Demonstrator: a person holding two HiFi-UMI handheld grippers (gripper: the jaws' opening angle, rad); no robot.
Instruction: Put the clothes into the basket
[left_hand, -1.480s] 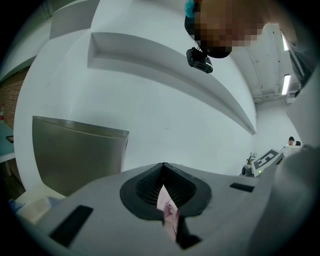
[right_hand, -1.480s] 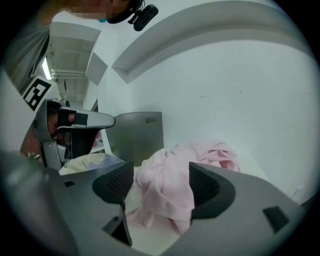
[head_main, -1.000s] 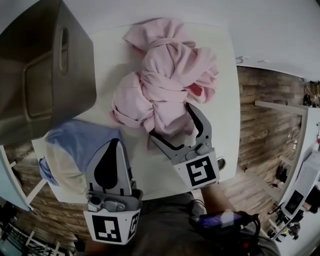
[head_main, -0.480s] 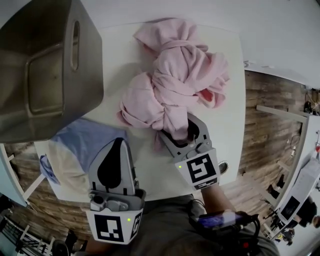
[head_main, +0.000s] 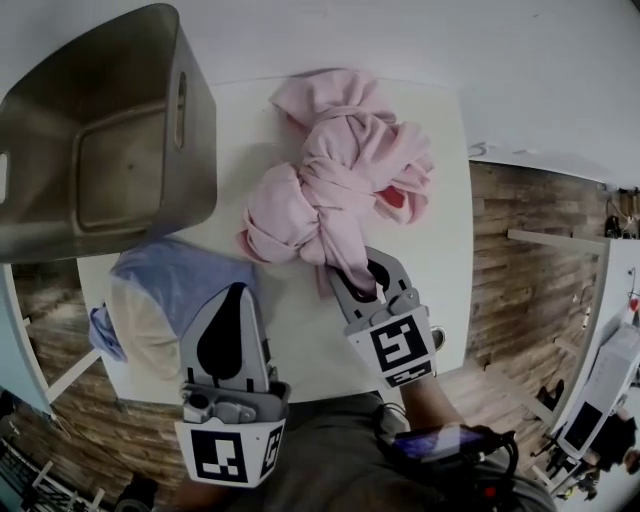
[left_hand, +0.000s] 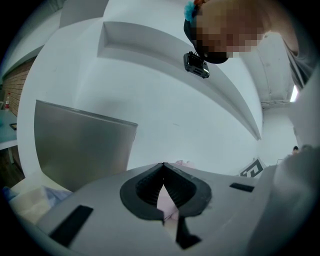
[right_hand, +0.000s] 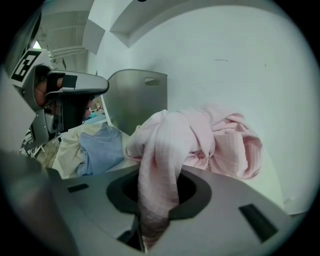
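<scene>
Right claw grasps crumpled pink cloth garment.
Its jaws have just been closing on a fold; the left claw beside it is clenched, empty.

Grey grippers, lower centre
The left grey plastic gripper and the right grey plastic gripper are carrying black jaw linings and white cubes with black square markers; the person is wearing a grey garment.

No words, brands or numbers can be read anywhere; the only signs are a black-and-white square coded marker on the cube of the left gripper and a like marker on the right gripper.
</scene>
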